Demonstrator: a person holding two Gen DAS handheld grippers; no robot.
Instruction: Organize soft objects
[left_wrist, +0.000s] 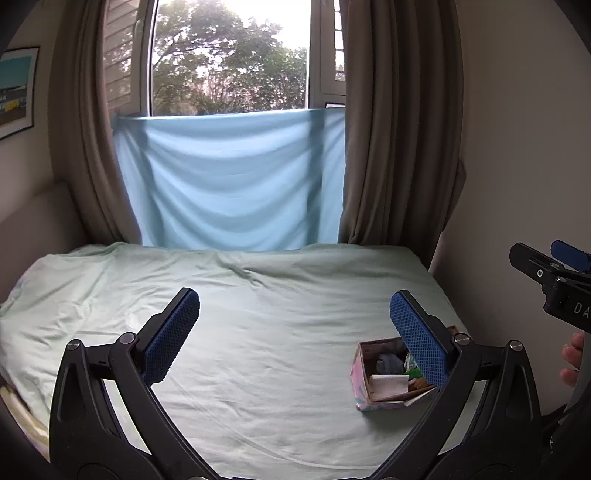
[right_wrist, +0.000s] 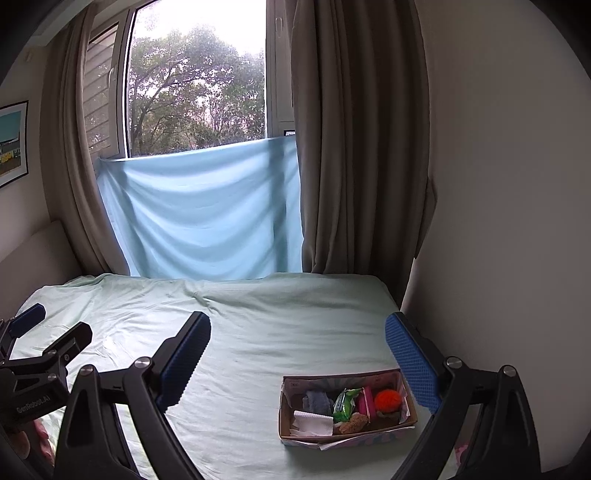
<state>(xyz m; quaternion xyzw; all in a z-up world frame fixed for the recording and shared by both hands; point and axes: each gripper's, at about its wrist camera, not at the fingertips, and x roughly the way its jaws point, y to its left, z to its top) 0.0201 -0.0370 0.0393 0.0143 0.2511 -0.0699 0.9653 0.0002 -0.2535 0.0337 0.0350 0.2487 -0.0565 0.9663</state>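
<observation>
Two claws, both spread wide and holding nothing. Left gripper (left_wrist: 293, 332) hangs above bare sheet; right gripper (right_wrist: 297, 363) hangs above the bed too, its right-hand finger (right_wrist: 412, 363) just over the far corner of the cardboard box (right_wrist: 347, 437).

Box sits on the pale green bedsheet (right_wrist: 258, 332), toward the wall side of the bed. Inside, packed close: grey fabric bundle (right_wrist: 317, 402), white tissue (right_wrist: 314, 424), green packet (right_wrist: 343, 404), pink item (right_wrist: 365, 402), orange pom-pom (right_wrist: 388, 399), brown fuzzy piece (right_wrist: 354, 422).

Risks, as I judge them:
- Contents touch one another; a wide pinch may take two at once or drag a neighbour out.
- Box looks light on a soft mattress; a downward push or snag on its wall could tip or slide it.
- Tissue is thin, likely to tear or slip.
- Pom-pom is round and could roll away across the sheet.
- Left claw sits close beside the right (left_wrist: 546, 273); a crossing reach could knock them together.
</observation>
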